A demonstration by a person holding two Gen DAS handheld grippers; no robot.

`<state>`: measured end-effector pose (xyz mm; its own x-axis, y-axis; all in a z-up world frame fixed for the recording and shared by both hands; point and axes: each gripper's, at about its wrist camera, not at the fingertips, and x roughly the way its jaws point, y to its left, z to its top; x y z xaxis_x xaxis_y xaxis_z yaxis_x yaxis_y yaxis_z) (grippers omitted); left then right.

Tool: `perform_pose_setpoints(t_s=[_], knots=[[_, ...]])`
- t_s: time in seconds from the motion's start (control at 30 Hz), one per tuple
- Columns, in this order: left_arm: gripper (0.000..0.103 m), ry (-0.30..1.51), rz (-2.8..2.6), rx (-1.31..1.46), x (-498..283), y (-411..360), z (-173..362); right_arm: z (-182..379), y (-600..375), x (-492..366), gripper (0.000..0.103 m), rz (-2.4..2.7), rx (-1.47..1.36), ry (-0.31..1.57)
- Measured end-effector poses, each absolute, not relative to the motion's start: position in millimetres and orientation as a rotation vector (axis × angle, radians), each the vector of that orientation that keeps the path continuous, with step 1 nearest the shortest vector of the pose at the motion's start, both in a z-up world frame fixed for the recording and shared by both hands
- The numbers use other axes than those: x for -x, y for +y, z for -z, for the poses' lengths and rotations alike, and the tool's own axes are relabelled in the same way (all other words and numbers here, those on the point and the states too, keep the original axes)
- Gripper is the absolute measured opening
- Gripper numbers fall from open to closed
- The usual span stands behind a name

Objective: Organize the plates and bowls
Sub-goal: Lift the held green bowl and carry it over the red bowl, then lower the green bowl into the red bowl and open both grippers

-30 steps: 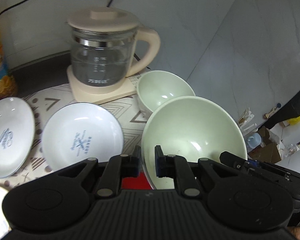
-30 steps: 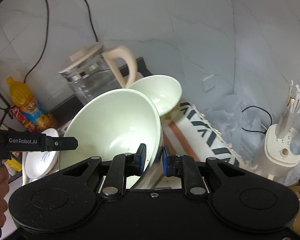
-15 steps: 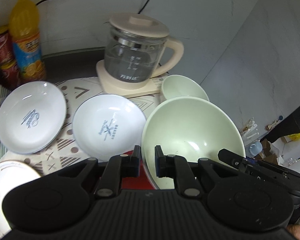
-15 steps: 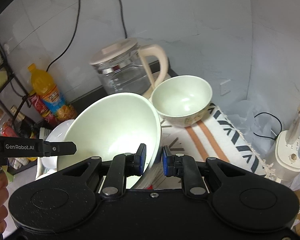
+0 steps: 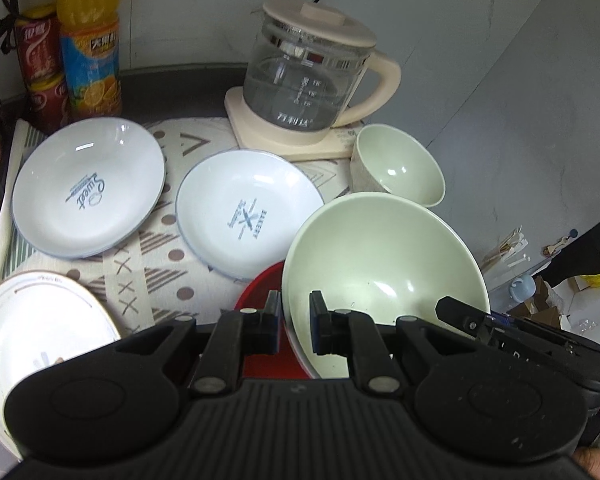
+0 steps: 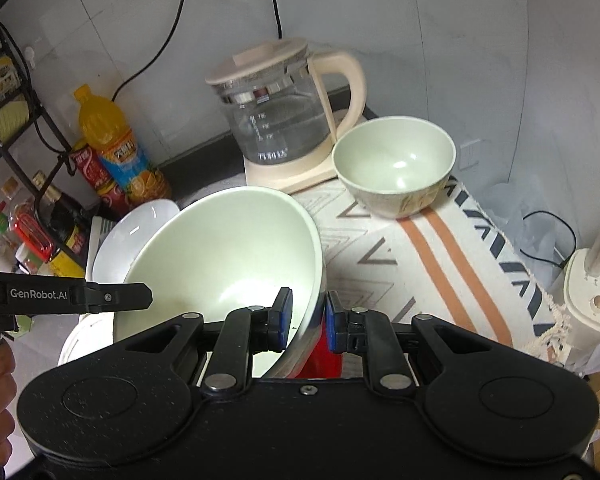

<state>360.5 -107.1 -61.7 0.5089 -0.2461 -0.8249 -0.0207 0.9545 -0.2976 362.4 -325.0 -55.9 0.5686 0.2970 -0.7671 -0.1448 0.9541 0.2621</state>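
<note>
1. Counter (image 5: 188, 74): dark surface along the top of the left wrist view, carrying one patterned cloth (image 5: 156, 272) on which the dishes lie.
2. Kettle (image 5: 304, 80): one, glass body with cream lid, handle and base, upper centre of both views. Compared with one second ago it lies farther up the left wrist view, and more of the cloth is exposed.
3. Large bowl (image 5: 384, 268): one, pale green inside, glossy, tilted, lower centre-right of the left wrist view. Both grippers clamp its rim: the left gripper (image 5: 295, 322) on the near-left edge, the right gripper (image 6: 306, 318) on the opposite edge. A red dish (image 5: 260, 292) shows directly beneath it; whether they touch cannot be told.
4. Plates: three. Two are white with blue print, one at left (image 5: 88, 186) and one at centre (image 5: 248, 212), apart from each other. The third plate (image 5: 32, 344), white with a thin ring line, sits at lower left and was barely visible one second ago.
5. Small bowl (image 6: 394, 166): one, pale green, upright on the cloth just beside the kettle base, right of centre.
6. Drinks, upper left of the left wrist view: one orange juice bottle (image 5: 90, 40) and two stacked red cans (image 5: 40, 68); both cans are newly in frame.
</note>
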Motion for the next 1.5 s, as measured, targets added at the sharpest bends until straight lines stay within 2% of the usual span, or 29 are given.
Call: perform_pose_setpoints(t_s=[0.6,0.7,0.87,1.2,1.3,1.37,1.4,1.47,1.5], knots=[[0.013,1.171,0.096,0.294,-360.9,-108.3,104.1,83.7,-326.0,-365.9,0.018,-0.275,-0.173,1.018],[0.013,1.194,0.079,0.285,-362.4,-106.9,111.8,85.5,-325.5,-367.2,0.014,-0.269,-0.173,1.004],[0.013,1.192,0.087,0.308,-364.4,-98.4,116.4,93.9,-324.0,-372.0,0.0,-0.262,-0.157,1.015],[0.018,1.159,0.068,0.287,-364.4,-90.8,99.0,87.3,-302.3,-369.9,0.001,-0.308,-0.119,1.003],[0.025,1.154,0.063,0.27,-360.1,-86.3,95.8,86.4,-301.4,-367.5,0.003,-0.288,-0.127,1.013],[0.039,1.145,0.051,0.253,-357.1,-84.0,93.3,84.1,-300.5,-363.9,0.005,-0.272,-0.129,1.007],[0.042,1.142,0.044,0.248,-355.3,-82.7,91.9,82.1,-299.7,-361.9,0.008,-0.266,-0.128,1.002],[0.05,1.126,0.042,0.229,-350.8,-81.8,87.6,77.9,-298.1,-357.0,0.031,-0.248,-0.127,0.991],[0.053,1.114,0.046,0.214,-348.4,-82.0,85.1,75.4,-297.4,-353.9,0.037,-0.232,-0.127,0.983]])
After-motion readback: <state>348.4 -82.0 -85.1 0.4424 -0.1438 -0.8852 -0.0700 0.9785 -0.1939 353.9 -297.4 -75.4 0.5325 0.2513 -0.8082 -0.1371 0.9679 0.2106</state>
